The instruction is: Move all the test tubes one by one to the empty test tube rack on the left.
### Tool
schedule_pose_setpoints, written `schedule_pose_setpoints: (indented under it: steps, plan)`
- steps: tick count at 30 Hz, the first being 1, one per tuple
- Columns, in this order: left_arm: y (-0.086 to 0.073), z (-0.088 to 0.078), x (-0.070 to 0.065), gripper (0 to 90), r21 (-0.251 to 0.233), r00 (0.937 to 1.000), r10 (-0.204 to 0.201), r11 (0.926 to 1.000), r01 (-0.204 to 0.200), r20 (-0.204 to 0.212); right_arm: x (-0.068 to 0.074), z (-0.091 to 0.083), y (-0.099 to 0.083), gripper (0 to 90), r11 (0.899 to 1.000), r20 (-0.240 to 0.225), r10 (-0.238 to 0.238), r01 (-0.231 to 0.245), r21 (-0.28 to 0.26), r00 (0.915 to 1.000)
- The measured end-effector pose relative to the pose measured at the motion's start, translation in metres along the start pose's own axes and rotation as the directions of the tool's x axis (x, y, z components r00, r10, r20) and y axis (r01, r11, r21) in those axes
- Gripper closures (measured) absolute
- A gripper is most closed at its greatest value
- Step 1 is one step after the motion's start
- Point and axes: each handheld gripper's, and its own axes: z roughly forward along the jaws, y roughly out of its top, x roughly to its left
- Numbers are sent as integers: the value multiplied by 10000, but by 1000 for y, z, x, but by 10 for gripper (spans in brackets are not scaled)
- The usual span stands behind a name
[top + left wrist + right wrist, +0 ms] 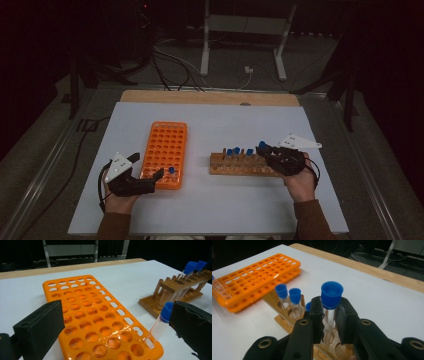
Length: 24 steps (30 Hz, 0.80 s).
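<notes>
A blue-capped test tube [331,307] is pinched just under its cap by the right gripper [329,320], its long axis upright and its lower end at a hole of the wooden rack [243,165]. The move ahead is judged to turn on one relation: the orange rack [165,150] lies toward nine o'clock of that tube in the high view, across bare table [225,125]. The left gripper [148,167] is seen spread beside the orange rack's near corner (one tube [158,323] already stands there), its hand low and level; the right hand is angled forward over the wooden rack.
</notes>
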Motion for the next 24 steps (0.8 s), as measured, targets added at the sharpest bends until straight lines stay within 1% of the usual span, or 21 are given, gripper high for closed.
schedule_pose_setpoints:
  steps: [1,3,7,10,14,17,21,24]
  plan:
    - [0,0,0,4,1,10000,6,10000,-6,-6,0,0,0,769,10000,0,0,0,0,10000]
    - [0,0,0,4,-3,10000,-5,10000,5,-25,2,-5,6,769,9999,-3,-87,87,-51,10000]
    - [1,-1,-1,4,-69,9997,56,10000,-58,-248,4,-10,12,769,9999,54,-138,139,-87,9999]
    - [2,-2,-1,4,-109,9997,44,9999,-47,-239,7,-13,16,769,9996,56,-249,250,-119,9997]
    - [2,-1,-2,4,-51,9997,55,10000,-56,-232,10,-16,22,769,9994,-59,-316,316,-163,9995]
    - [3,-1,-3,4,-89,9996,85,9999,-87,-273,13,-17,24,769,9992,-125,-373,371,-168,9992]
    - [5,-1,-4,4,-130,9997,88,9999,-91,-228,17,-17,26,769,9991,-270,-390,385,-184,9989]
    - [6,0,-6,4,-143,9998,86,9999,-89,-186,22,-15,28,769,9991,-547,-359,347,-225,9979]
